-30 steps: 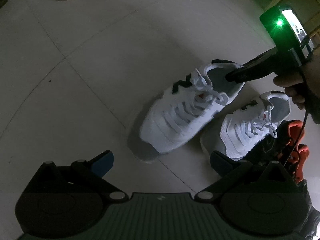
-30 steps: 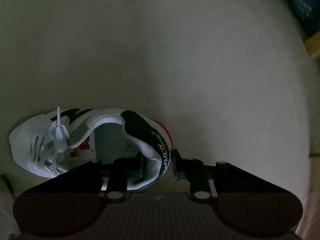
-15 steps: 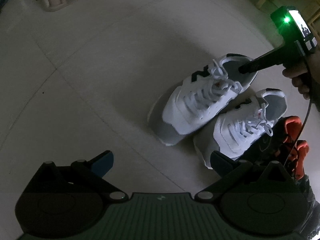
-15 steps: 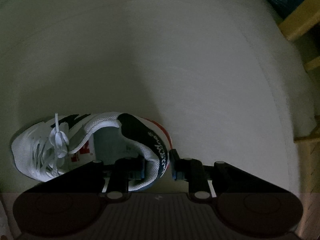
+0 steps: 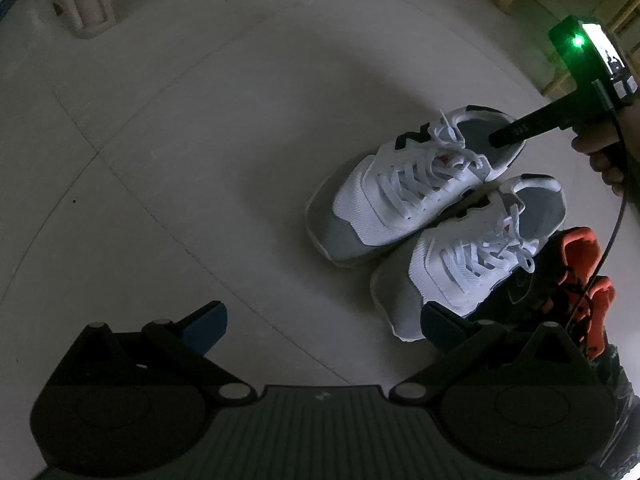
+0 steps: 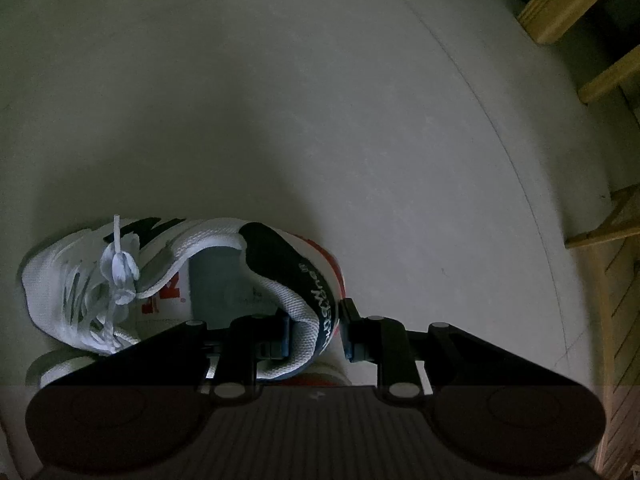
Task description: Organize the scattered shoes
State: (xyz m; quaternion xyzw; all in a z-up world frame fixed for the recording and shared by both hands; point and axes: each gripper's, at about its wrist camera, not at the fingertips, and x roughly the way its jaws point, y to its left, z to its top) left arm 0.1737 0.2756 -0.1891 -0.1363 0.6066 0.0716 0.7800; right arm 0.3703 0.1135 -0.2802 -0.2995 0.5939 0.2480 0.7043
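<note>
Two white sneakers with grey toes lie side by side on the pale floor. The far white sneaker (image 5: 408,192) has my right gripper (image 5: 506,136) reaching into its heel opening. In the right wrist view my right gripper (image 6: 314,330) is shut on that sneaker's heel collar (image 6: 304,304), one finger inside the shoe and one outside. The near white sneaker (image 5: 464,256) rests against it. My left gripper (image 5: 322,322) hovers open above the floor, with nothing between its fingers, its right fingertip just in front of the near sneaker's toe.
A black and orange shoe (image 5: 580,276) lies to the right of the near sneaker. A pale stool leg (image 5: 86,4) stands at the far left. Wooden furniture legs (image 6: 568,4) rise at the far right. A hand (image 5: 608,148) holds the right gripper's handle.
The right gripper carried the far white sneaker rightward and turned it until it lies parallel beside the near sneaker. The left gripper stayed open and nearly still.
</note>
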